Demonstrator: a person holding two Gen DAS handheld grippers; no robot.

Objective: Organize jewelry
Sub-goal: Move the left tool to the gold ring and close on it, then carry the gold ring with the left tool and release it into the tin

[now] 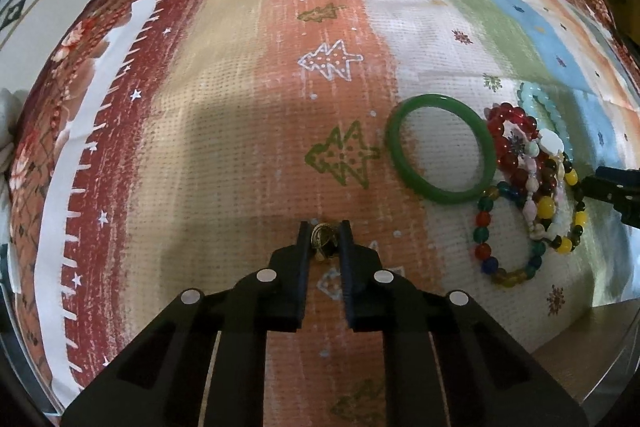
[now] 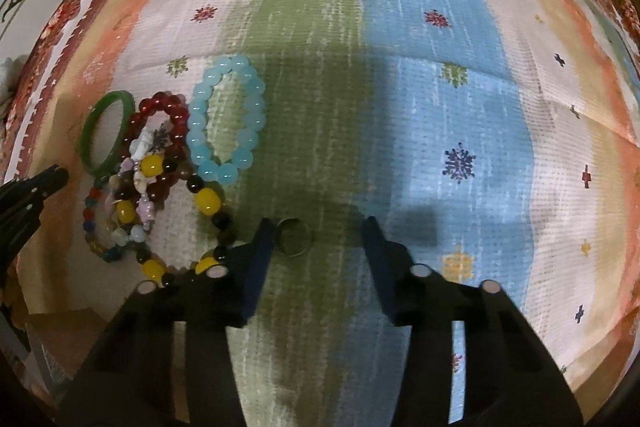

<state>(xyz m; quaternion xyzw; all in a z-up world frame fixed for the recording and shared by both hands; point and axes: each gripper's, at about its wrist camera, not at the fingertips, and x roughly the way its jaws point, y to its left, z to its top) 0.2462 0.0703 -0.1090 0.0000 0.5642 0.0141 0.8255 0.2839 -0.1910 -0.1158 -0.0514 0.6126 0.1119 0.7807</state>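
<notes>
On the counter, left side: a gold ring (image 1: 323, 241) is pinched between the fingers of the left hand-held gripper (image 1: 325, 231).
Right hand-held gripper (image 2: 318, 227): spread wide, a plain ring (image 2: 295, 237) lying on the cloth (image 2: 440, 107) beside its left finger.
Bracelets: the green bangle (image 1: 439, 155), red bead bracelet (image 2: 162, 131) and blue bead bracelet (image 2: 227, 118) are clustered together between the grippers.

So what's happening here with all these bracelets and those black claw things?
A person is sorting jewelry on a patterned cloth with a handheld gripper in each hand. The left gripper is closed on a small gold ring. The right gripper is open, with a plain ring lying on the cloth between its fingers, not yet gripped. Nearby sit a green bangle, a pale blue bead bracelet, and a tangled pile of red and multicolored bead bracelets.
</notes>
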